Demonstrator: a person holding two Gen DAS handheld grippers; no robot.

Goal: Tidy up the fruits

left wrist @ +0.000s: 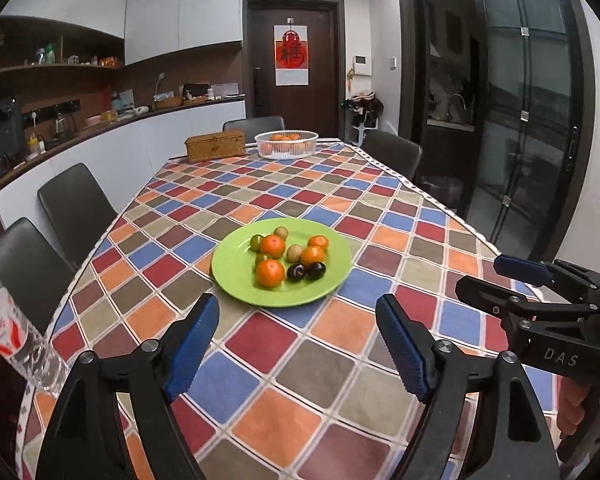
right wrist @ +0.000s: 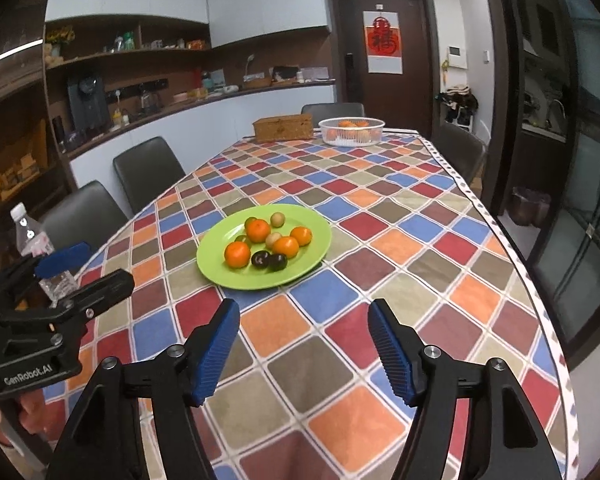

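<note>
A green plate (left wrist: 236, 276) (right wrist: 312, 236) lies mid-table on the checkered cloth. It holds several oranges (left wrist: 270, 273) (right wrist: 237, 254), two dark plums (left wrist: 316, 270) (right wrist: 278, 262) and small green-brown fruits (left wrist: 294, 253) (right wrist: 277, 219). My left gripper (left wrist: 298, 338) is open and empty, just short of the plate's near rim. My right gripper (right wrist: 304, 344) is open and empty, also short of the plate. Each gripper shows at the side of the other's view, the right one (left wrist: 500, 276) and the left one (right wrist: 88, 262).
A white basket (left wrist: 287, 145) (right wrist: 351, 131) with oranges and a wicker box (left wrist: 215, 145) (right wrist: 283, 127) stand at the table's far end. A plastic water bottle (left wrist: 16, 340) (right wrist: 40, 248) stands at the near left edge. Dark chairs (left wrist: 76, 208) line both sides.
</note>
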